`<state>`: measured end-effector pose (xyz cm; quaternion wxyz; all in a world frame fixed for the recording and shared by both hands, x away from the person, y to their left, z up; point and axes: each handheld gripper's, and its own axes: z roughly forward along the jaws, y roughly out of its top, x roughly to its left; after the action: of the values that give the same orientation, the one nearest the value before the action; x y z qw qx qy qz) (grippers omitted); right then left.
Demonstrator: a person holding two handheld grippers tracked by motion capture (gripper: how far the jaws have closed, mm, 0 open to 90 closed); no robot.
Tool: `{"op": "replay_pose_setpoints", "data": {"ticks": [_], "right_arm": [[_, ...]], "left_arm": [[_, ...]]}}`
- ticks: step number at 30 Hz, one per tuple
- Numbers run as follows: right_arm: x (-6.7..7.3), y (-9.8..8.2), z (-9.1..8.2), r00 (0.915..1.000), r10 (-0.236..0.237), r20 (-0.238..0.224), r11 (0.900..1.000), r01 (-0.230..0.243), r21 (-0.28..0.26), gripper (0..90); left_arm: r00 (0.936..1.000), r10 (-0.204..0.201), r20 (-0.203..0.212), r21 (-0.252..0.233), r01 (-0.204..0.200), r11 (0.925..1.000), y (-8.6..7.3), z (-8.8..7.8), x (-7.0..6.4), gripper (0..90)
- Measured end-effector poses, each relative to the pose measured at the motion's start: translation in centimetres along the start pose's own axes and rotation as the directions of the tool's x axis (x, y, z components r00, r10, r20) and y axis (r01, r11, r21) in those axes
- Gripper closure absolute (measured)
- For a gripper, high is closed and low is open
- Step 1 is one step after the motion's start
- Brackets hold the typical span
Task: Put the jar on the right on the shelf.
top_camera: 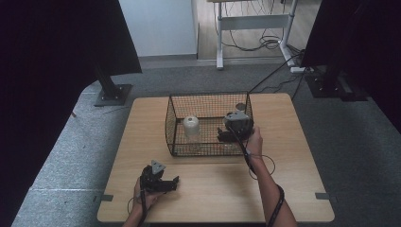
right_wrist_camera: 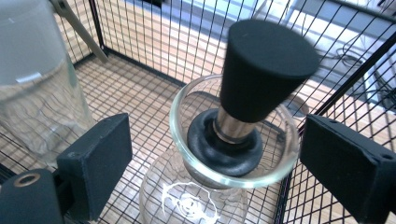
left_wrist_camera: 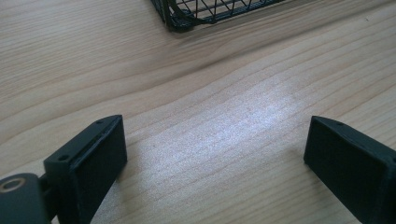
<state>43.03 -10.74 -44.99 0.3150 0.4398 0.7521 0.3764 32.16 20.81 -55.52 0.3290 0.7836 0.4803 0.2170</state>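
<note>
A person stands at a wooden desk point(top_camera: 283, 189) holding tongs in each hand. The right tongs point(right_wrist_camera: 212, 158) reach into a black wire basket point(top_camera: 208, 97) at the far middle of the desk, jaws wide apart, poised either side of a clear glass flask point(right_wrist_camera: 196, 196) in the basket's right end. The flask is closed by a black cone-shaped stopper point(right_wrist_camera: 264, 70) seated in its flared mouth. This looks like the approach step of a grasp: next the jaws likely need to close on the flask's neck or stopper, squarely, since glass is slippery. The basket's right wall sits close behind the flask and crowds the jaw there. A frosted jar point(top_camera: 191, 126) stands left of it in the basket, apart. The left tongs point(top_camera: 161, 182) rest idle on the near desk, jaws apart and empty.
</note>
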Motion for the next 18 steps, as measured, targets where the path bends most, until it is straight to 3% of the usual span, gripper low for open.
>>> {"op": "replay_pose_setpoints", "data": {"ticks": [9,18], "right_arm": [[-0.1,-0.3,-1.8,0.9995,0.024,-0.02,0.997,-0.025,-0.071,8.8],[0.1,-1.3,-3.8,0.9989,0.016,-0.044,0.993,-0.021,-0.115,8.9]], "left_arm": [[1.0,-0.001,0.0,-0.001,0.001,1.0,0.0,0.0,0.0,5.5],[1.0,-0.001,-0.001,-0.001,0.001,1.0,0.0,0.0,0.0,5.5]]}}
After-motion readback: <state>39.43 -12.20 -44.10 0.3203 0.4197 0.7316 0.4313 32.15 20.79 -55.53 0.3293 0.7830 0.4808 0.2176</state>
